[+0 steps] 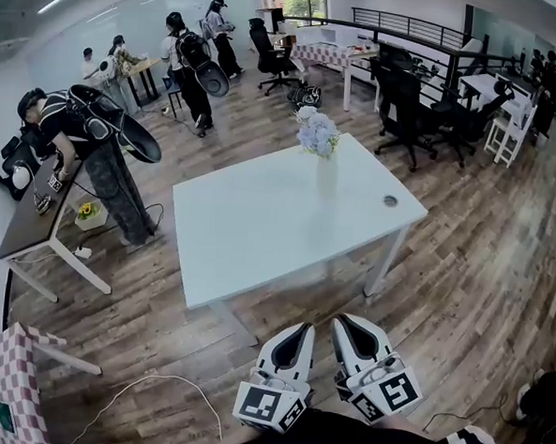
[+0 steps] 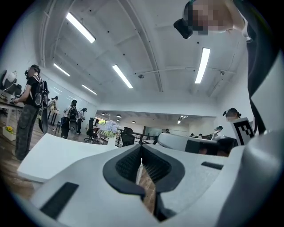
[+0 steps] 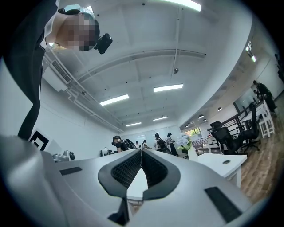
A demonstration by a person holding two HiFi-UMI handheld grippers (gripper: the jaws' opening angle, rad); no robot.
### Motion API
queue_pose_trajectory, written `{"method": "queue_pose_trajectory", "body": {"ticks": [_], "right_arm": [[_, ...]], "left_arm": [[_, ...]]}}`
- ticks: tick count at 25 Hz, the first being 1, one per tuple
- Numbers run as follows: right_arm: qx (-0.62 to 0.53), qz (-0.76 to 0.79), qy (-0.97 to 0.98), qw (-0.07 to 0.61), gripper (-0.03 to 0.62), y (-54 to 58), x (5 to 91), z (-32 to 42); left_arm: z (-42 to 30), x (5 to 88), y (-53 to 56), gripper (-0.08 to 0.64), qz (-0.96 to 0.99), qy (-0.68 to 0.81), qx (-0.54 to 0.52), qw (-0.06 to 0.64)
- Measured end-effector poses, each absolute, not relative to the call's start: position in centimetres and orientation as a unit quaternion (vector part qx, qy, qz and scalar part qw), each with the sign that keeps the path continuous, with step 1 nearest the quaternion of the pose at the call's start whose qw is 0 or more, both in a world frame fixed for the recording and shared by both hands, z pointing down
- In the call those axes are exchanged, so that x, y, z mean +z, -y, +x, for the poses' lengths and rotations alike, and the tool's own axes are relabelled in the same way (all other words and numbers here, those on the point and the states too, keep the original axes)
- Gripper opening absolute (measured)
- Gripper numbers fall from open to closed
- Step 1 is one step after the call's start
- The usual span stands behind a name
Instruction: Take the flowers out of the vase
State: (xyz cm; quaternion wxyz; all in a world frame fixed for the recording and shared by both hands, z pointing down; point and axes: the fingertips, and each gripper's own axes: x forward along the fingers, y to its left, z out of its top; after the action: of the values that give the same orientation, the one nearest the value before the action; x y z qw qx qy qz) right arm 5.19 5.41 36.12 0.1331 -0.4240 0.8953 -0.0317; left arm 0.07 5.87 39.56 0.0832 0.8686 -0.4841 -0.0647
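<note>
The left gripper (image 1: 301,330) and right gripper (image 1: 343,324) are held side by side, tips close together. Each has its jaws pressed together with nothing between them. Well ahead of both tips stands a white table (image 1: 258,234). On its far side, pale blue and white flowers (image 1: 316,131) stand upright in a slim vase (image 1: 326,175).

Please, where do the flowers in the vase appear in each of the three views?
Head view: flowers in the vase, upper centre, near the far edge of the white table.
Left gripper view: flowers, small, left of centre, beyond the white table.
Right gripper view: flowers, small, right of centre.
Shared landmark: the white table, which bears the vase.
</note>
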Motion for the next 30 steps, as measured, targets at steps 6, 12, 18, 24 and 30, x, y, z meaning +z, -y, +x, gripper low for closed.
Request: {"method": "queue_pose_trajectory", "body": {"ticks": [6, 12, 18, 24, 30], "right_arm": [[-0.03, -0.433, -0.891, 0.133, 0.025, -1.8, 36.3, 2.0], [-0.037, -0.443, -0.887, 0.122, 0.025, -0.3, 37.3, 0.9], [-0.037, -0.446, -0.886, 0.117, 0.025, 0.1, 37.2, 0.1], [-0.028, -0.439, -0.891, 0.113, 0.025, 0.1, 36.6, -0.9], [-0.032, -0.449, -0.887, 0.103, 0.025, -0.7, 37.2, -0.4]], "left_arm": [[-2.9, 39.7, -2.0, 0.008, 0.874, 0.473, -0.066, 0.083], [-3.8, 40.3, -0.1, 0.008, 0.881, 0.458, -0.073, 0.091], [-4.2, 40.0, 0.3, 0.008, 0.887, 0.447, -0.074, 0.093], [-5.1, 39.3, 0.5, 0.008, 0.886, 0.448, -0.085, 0.087], [-4.6, 39.8, 0.1, 0.008, 0.888, 0.44, -0.087, 0.098]]}}
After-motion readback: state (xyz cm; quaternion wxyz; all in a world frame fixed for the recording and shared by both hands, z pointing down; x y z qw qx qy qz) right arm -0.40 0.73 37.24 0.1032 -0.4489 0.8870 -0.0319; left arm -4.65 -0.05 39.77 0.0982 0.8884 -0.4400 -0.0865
